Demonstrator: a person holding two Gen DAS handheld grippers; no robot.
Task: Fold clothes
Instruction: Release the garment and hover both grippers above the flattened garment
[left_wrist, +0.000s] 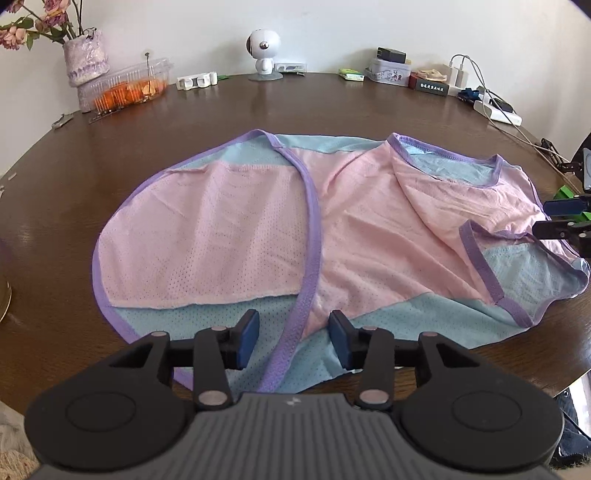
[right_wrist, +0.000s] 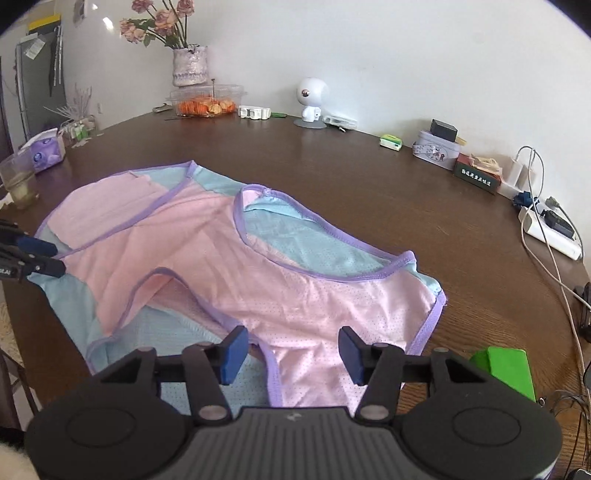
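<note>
A pink and light-blue mesh sleeveless top (left_wrist: 221, 229) with purple trim lies spread and partly folded over itself on the brown round table (left_wrist: 295, 107). My left gripper (left_wrist: 293, 339) hovers over its near hem. Its jaws stand apart with a purple trim strip (left_wrist: 291, 354) running between them, and the pads press on nothing. In the right wrist view the same top (right_wrist: 295, 295) fills the middle. My right gripper (right_wrist: 291, 352) is open over the pink shoulder part, with cloth lying loose below the gap. Each gripper also shows at the other view's edge: right gripper (left_wrist: 561, 218), left gripper (right_wrist: 44, 254).
Along the table's far rim stand a flower vase (left_wrist: 86, 55), a clear box of orange food (left_wrist: 125, 86), a white figurine (left_wrist: 263, 48), tins and small boxes (left_wrist: 391, 70), and a power strip with cables (left_wrist: 498, 110). A green block (right_wrist: 506, 369) sits right; a glass (right_wrist: 18, 181) left.
</note>
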